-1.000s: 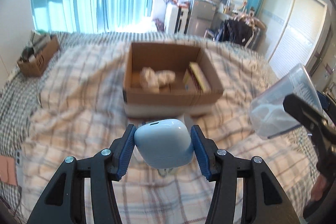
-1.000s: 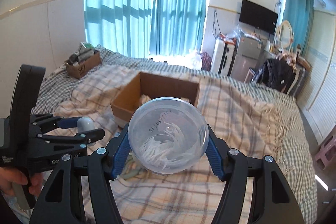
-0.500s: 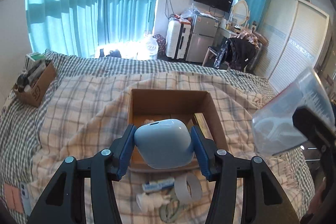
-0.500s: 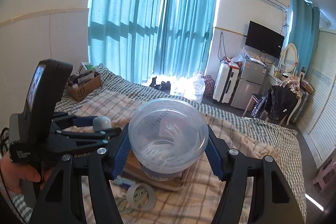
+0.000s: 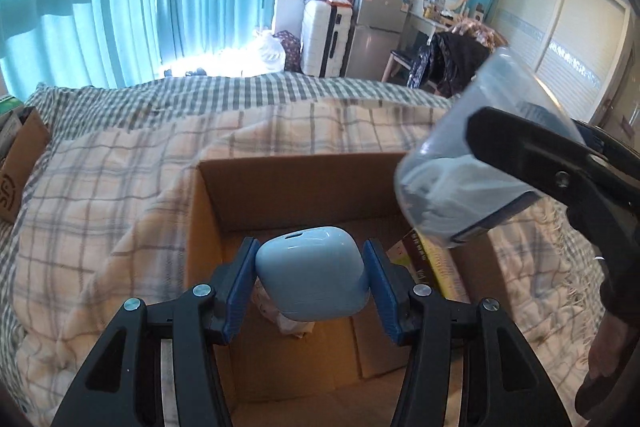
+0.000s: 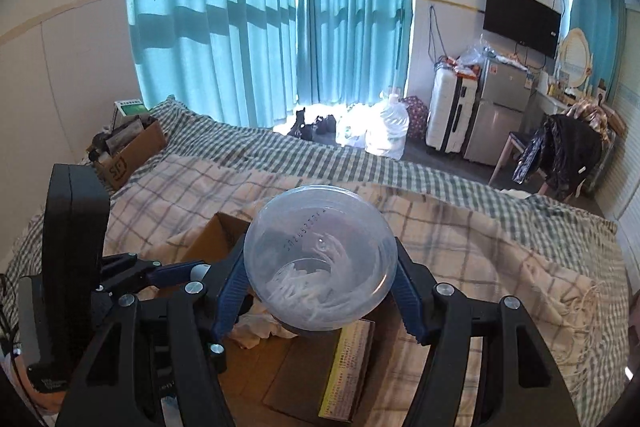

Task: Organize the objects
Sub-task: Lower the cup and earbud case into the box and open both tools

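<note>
Pale blue rounded case (image 5: 311, 273): smooth plastic, small slot on its upper face; clamped between the blue pads of the left gripper (image 5: 311, 281), jaws closed on its two sides. Held above the open cardboard box (image 5: 208, 227), over the box's near-left interior.

Clear round plastic container (image 6: 320, 259): translucent, holds white strands or sticks; embossed characters on its facing surface, not legible. Clamped between the blue pads of the right gripper (image 6: 322, 285), jaws closed on its sides. Held tilted over the right part of the box; in the left wrist view the same container (image 5: 460, 183) shows at the right above the box's far-right corner, with the right gripper's black finger across it.

Cardboard box: brown, flaps open, sits on the bed. Contents visible: a yellow-edged flat carton (image 6: 348, 367) with printed text lying along the right side; crumpled white paper or cloth (image 6: 256, 325) on the floor of the box, partly hidden below the blue case.

Bed: covered by a beige plaid blanket (image 5: 100, 207), over a grey-green checked sheet (image 6: 420, 175) showing at the far edge.

Second small cardboard box (image 6: 132, 151): at the far left of the bed, filled with mixed items, not identifiable.

Room beyond the bed: teal curtains (image 6: 260, 7), white suitcase (image 6: 446, 111), small silver fridge (image 6: 502, 115), wall-mounted television (image 6: 522, 21), chair draped with dark clothing (image 6: 560, 151).
</note>
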